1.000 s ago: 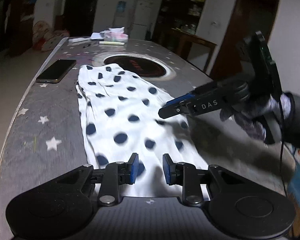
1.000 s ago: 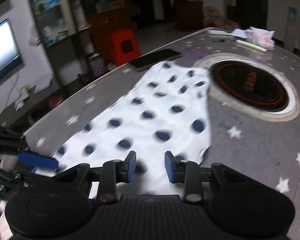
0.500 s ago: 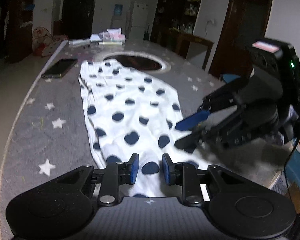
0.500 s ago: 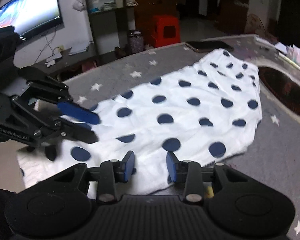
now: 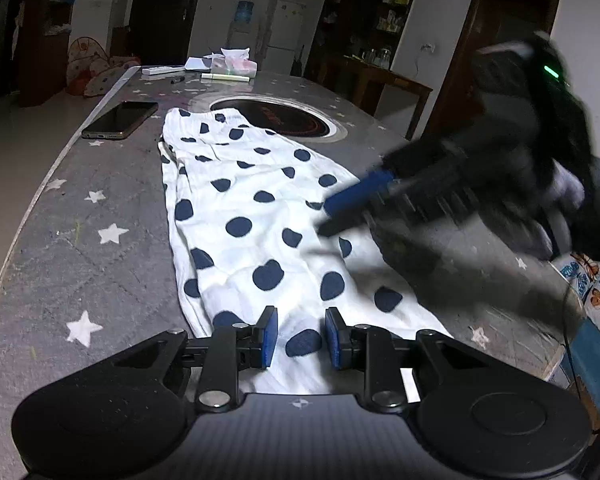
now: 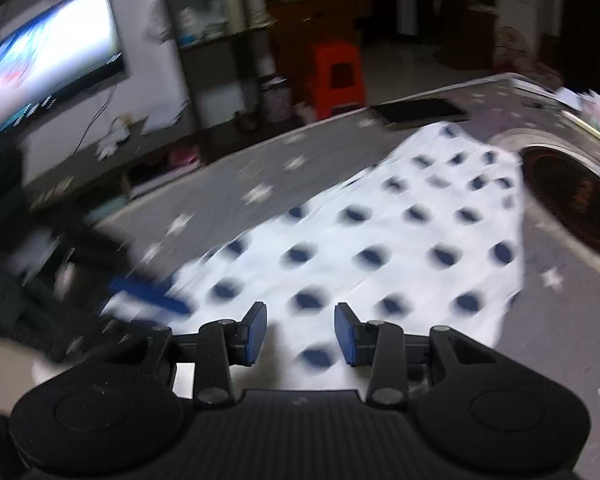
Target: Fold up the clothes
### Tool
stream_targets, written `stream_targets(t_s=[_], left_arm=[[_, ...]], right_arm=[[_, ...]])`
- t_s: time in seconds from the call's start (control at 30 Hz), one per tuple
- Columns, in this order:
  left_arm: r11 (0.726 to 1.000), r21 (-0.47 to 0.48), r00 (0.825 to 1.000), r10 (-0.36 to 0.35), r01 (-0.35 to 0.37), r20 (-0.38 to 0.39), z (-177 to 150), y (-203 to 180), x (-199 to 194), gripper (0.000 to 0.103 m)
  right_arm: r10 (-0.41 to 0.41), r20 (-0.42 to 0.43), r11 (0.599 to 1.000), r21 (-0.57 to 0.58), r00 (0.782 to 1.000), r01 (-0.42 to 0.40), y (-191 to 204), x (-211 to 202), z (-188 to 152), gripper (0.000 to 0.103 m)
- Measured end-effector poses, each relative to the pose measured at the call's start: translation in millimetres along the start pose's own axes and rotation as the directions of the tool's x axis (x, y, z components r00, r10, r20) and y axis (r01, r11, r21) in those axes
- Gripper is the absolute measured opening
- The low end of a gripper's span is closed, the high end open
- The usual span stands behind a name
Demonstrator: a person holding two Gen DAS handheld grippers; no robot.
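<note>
One polka-dot garment (image 5: pixel 260 216) is spread flat on the star-patterned table (image 5: pixel 80 248), unfolded. The right gripper (image 5: pixel 332 216), lowered half a second ago, has been raised over its right edge; jaws released. The left gripper (image 5: pixel 298 338) is held at the near hem, released, nothing grasped.

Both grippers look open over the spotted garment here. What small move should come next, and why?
Probably lower the left gripper onto the near hem of the polka-dot garment and close. Its jaws stand open with cloth between them, nothing gripped, and the right gripper is also open above the flat-lying fabric.
</note>
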State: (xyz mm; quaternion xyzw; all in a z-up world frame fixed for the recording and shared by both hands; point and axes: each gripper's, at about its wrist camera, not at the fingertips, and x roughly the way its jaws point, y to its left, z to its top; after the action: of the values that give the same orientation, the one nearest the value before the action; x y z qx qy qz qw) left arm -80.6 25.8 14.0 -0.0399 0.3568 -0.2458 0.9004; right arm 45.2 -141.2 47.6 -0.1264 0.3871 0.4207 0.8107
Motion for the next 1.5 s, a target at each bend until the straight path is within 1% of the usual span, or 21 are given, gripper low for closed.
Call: stream_targets(t_s=[0.17,0.2,0.37,0.47,0.6,0.7,0.77,0.9,0.93,0.97,1.03,1.13,1.2,1.3,1.5], left_arm=[[1.0,-0.03,1.0,0.0,0.001,0.01,8.2,6.9,2.5,0.029],[0.999,-0.036,1.0,-0.001,0.001,0.012,9.9,8.3,3.0,0.029],[0.998,-0.066,1.0,-0.001,0.002,0.022,18.1,15.1,5.6,0.029],[0.996,-0.084,1.0,-0.001,0.003,0.028,23.0,19.3,7.1,0.029],[0.995,-0.102,1.0,0.006,-0.004,0.021,25.4,25.1,9.5,0.029],[0.994,-0.11,1.0,0.011,-0.009,0.013,26.7,28.6,11.5,0.03],[0.993,-0.115,1.0,0.013,-0.012,0.007,27.4,30.8,13.0,0.03],[0.992,-0.124,1.0,0.017,-0.017,-0.004,27.5,34.5,16.6,0.03],[0.992,-0.127,1.0,0.018,-0.018,-0.006,27.4,35.2,17.2,0.03],[0.991,-0.13,1.0,0.018,-0.019,-0.007,27.2,35.7,17.8,0.03],[0.991,-0.136,1.0,0.02,-0.022,-0.01,26.7,36.8,18.9,0.03],[0.989,-0.145,1.0,0.027,-0.027,-0.007,26.4,38.1,18.0,0.03],[0.987,-0.155,0.999,0.035,-0.035,-0.004,26.3,40.4,16.9,0.03],[0.984,-0.171,0.999,0.049,-0.049,-0.002,25.7,43.2,14.8,0.03],[0.975,-0.2,0.995,0.095,-0.092,0.007,20.4,48.7,7.1,0.032]], right_arm=[[-0.092,0.039,0.991,0.101,0.995,0.088,-48.2,14.8,34.6,0.037],[-0.113,0.045,0.986,0.128,0.993,0.106,-62.9,22.1,43.2,0.037],[-0.204,0.064,0.952,0.248,0.977,0.182,-121.0,55.7,74.7,0.037],[-0.245,0.065,0.93,0.296,0.967,0.216,-148.2,76.9,87.9,0.037],[-0.276,0.047,0.909,0.337,0.96,0.245,-173.8,104.6,98.2,0.038],[-0.28,0.032,0.903,0.348,0.959,0.252,-185.2,120.9,99.7,0.039],[-0.273,0.029,0.902,0.354,0.962,0.246,-189.6,127.0,98.9,0.039],[-0.263,0.049,0.914,0.333,0.964,0.233,-189.9,131.5,99.0,0.039],[-0.258,0.052,0.916,0.33,0.965,0.227,-189.6,131.9,99.3,0.034],[-0.253,0.056,0.918,0.328,0.966,0.221,-189.3,132.1,99.6,0.026],[-0.243,0.061,0.918,0.337,0.968,0.209,-189.3,130.7,99.8,0.015],[-0.238,0.072,0.918,0.343,0.969,0.2,-186.8,126.6,100.0,0.009],[-0.225,0.09,0.912,0.37,0.97,0.177,-186.7,119.6,100.2,0.007],[-0.217,0.118,0.916,0.367,0.969,0.16,-181.3,105.0,102.3,0.007],[-0.168,0.167,0.945,0.31,0.972,0.11,-148.5,63.0,106.9,0.006]])
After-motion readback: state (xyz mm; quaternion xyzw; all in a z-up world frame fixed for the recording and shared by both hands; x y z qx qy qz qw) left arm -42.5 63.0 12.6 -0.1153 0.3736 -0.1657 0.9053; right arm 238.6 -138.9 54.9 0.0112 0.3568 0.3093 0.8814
